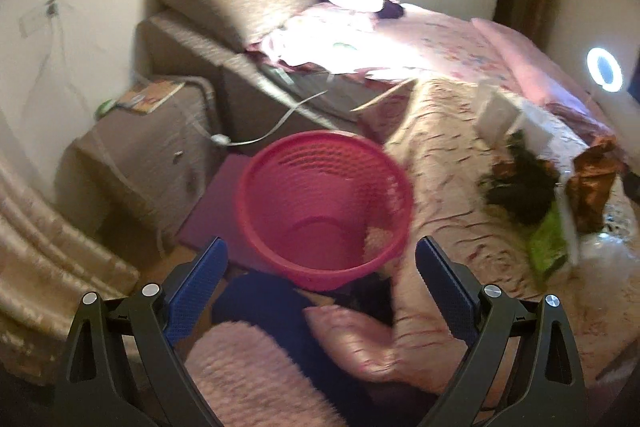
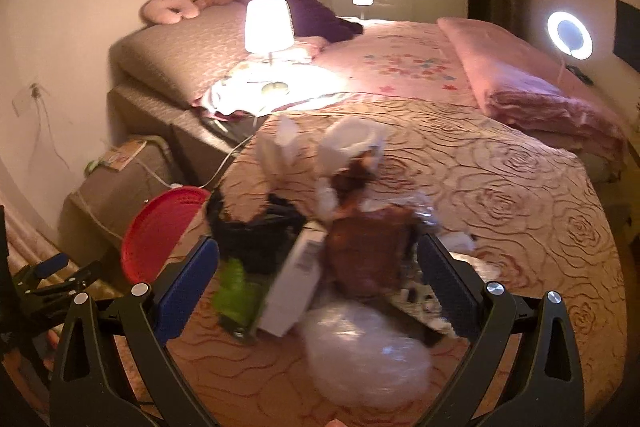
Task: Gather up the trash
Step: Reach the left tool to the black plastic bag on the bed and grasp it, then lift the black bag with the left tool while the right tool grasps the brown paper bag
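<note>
While both tongs gape wide and hold nothing, the left gripper (image 1: 320, 259) faces the empty pink bin (image 1: 326, 207) on the floor beside the bed (image 2: 500, 187). The right gripper (image 2: 316, 259) hovers over the trash pile (image 2: 320, 247) there. Risk: slippery plastic bag (image 2: 364, 351) escapes, or pieces miss the bin.

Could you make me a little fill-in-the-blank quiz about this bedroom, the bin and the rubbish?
1. The trash basket beside the bed is coloured ____.
2. The trash pile lies on top of the ____.
3. The jaws of the right gripper stand ____, holding nothing.
4. Inside, the basket looks ____.

Missing words: pink; bed; open; empty
</note>
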Demonstrator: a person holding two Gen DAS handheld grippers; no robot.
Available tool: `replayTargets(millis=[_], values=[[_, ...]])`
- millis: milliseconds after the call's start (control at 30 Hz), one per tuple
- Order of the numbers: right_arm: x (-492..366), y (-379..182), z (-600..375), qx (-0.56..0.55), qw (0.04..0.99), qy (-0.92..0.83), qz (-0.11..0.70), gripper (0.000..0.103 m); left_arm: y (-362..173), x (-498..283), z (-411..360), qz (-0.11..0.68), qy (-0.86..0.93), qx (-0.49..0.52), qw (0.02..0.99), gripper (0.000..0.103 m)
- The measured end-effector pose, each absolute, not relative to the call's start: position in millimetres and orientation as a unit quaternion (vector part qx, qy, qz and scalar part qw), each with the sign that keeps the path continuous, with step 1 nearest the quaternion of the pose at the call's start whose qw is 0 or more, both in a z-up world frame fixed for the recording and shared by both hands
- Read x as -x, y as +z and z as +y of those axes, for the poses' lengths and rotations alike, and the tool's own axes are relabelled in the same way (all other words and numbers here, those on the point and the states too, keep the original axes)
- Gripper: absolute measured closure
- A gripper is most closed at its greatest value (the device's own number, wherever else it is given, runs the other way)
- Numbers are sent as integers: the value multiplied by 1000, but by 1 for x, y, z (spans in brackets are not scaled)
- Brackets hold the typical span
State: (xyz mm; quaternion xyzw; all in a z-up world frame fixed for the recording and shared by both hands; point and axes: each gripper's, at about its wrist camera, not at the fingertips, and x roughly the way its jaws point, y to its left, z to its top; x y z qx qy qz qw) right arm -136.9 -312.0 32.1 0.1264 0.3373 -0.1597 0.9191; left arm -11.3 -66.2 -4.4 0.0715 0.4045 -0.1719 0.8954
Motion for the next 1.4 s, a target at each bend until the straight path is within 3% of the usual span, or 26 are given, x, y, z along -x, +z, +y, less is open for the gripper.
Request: replayTargets(millis=[467,867,933,1000,1033,1167,1400], values=[[150,33,-350,-150,912,-195,327,6,8,-3,-200,387,-313,-133,857,12],[155,24,-372,-168,904,-209,334,6,-18,-6,-254,414,-366,-170,816,14],[156,23,-374,-170,903,-211,335,6,-22,-8,-254,420,-370,-167,812,26],[156,21,-376,-174,901,-212,336,7,-27,-11,-253,430,-372,-166,805,44],[156,19,-377,-176,900,-212,337,7,-28,-12,-252,432,-374,-162,805,45],[156,17,-378,-178,899,-212,340,7,-23,-14,-247,424,-382,-143,809,66],[152,18,-373,-168,902,-207,339,6,-3,-10,-230,399,-389,-116,822,68]])
